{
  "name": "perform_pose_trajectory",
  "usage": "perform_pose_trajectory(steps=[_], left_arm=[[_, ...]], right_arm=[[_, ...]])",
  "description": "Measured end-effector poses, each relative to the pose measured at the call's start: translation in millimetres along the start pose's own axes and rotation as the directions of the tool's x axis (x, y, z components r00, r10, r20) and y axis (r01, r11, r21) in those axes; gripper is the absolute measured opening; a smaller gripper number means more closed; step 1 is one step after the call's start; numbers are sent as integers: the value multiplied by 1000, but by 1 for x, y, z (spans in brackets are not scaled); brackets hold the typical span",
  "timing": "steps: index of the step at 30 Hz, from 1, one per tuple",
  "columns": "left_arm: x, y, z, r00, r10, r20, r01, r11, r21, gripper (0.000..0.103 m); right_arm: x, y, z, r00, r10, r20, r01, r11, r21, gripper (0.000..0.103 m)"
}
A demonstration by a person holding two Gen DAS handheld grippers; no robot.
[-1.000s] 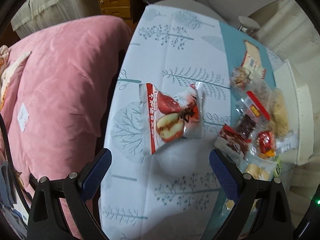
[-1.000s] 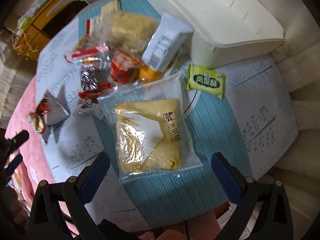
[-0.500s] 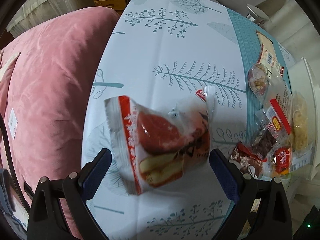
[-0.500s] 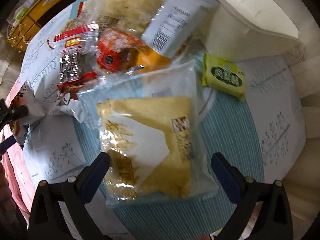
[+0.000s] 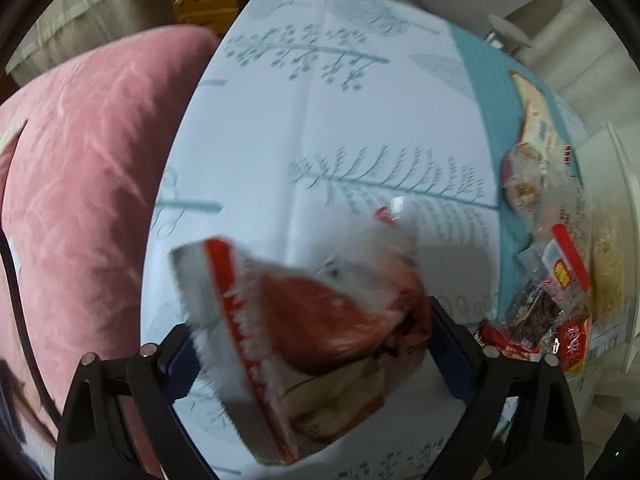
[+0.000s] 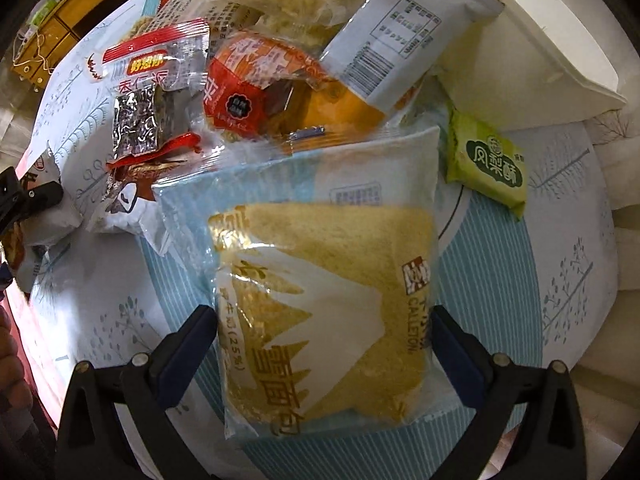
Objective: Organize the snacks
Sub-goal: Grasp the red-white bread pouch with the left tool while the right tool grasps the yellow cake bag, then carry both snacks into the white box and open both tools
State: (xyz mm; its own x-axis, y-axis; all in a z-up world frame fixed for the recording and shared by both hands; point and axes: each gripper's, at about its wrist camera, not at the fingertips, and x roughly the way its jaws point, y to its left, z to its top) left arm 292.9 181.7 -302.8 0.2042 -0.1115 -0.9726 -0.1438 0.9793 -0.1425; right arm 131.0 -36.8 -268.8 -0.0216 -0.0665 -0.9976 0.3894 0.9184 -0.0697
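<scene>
Left wrist view: the red-and-white snack packet (image 5: pixel 320 344) now fills the gap between the left gripper (image 5: pixel 312 344)'s fingers, far larger than a second ago; the fingers are closing on it, the pad at 3 o'clock looking close to contact. Right wrist view: the yellow bread packet (image 6: pixel 324 320) has likewise grown and sits between the right gripper (image 6: pixel 324 336)'s spread fingers, flat on the surface (image 6: pixel 540 280). The white bin (image 6: pixel 540 32) waits at 1 o'clock. Both pickups look imminent.
</scene>
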Motion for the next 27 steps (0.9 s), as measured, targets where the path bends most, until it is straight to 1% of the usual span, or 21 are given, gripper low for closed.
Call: perform_pose_trajectory(steps=[1, 2, 3, 4, 5, 7, 9, 13, 16, 19, 23, 25, 27], left_arm=[[-1, -1, 1, 1000, -1, 10, 1, 1000, 13, 87], [-2, -3, 1, 1000, -5, 20, 4, 1000, 24, 84], [-3, -4, 0, 1000, -15, 27, 15, 999, 32, 77], [-4, -4, 0, 999, -24, 27, 23, 999, 35, 73], [-4, -6, -1, 999, -31, 18, 30, 999, 34, 73], [-6, -5, -3, 999, -45, 4, 45, 999, 20, 69], [-8, -5, -7, 997, -72, -7, 72, 997, 3, 68], [-13, -4, -16, 995, -90, -35, 89, 996, -8, 67], [-26, -4, -27, 996, -83, -35, 83, 997, -3, 67], [-39, -5, -33, 996, -86, -31, 86, 996, -5, 67], [-59, -9, -44, 996, -86, -32, 86, 996, 10, 67], [-70, -14, -50, 996, -82, -29, 83, 996, 24, 67], [-81, -20, -58, 996, -84, -24, 85, 996, 35, 67]], right_arm=[[3, 3, 0, 1000, -2, -3, 2, 1000, 1, 103], [5, 3, 0, 1000, -3, -8, 3, 1000, 2, 103], [9, 10, 4, 1000, -4, -13, 4, 1000, 1, 103], [11, 12, 5, 1000, -4, -18, 4, 1000, 2, 103], [12, 13, 8, 1000, -2, -27, 2, 1000, 4, 101], [11, 13, 16, 999, 2, -40, -2, 1000, 9, 98], [10, 14, 18, 999, 7, -45, -6, 1000, 17, 94], [10, 11, 23, 997, 17, -72, -14, 999, 31, 92], [7, 3, 22, 995, 25, -100, -20, 999, 51, 92], [9, -3, 20, 988, 27, -150, -16, 997, 73, 92], [13, -17, 18, 971, 83, -224, -47, 986, 162, 92], [16, -25, 16, 958, 119, -260, -63, 975, 215, 92], [18, -37, 13, 939, 176, -294, -89, 954, 286, 92]])
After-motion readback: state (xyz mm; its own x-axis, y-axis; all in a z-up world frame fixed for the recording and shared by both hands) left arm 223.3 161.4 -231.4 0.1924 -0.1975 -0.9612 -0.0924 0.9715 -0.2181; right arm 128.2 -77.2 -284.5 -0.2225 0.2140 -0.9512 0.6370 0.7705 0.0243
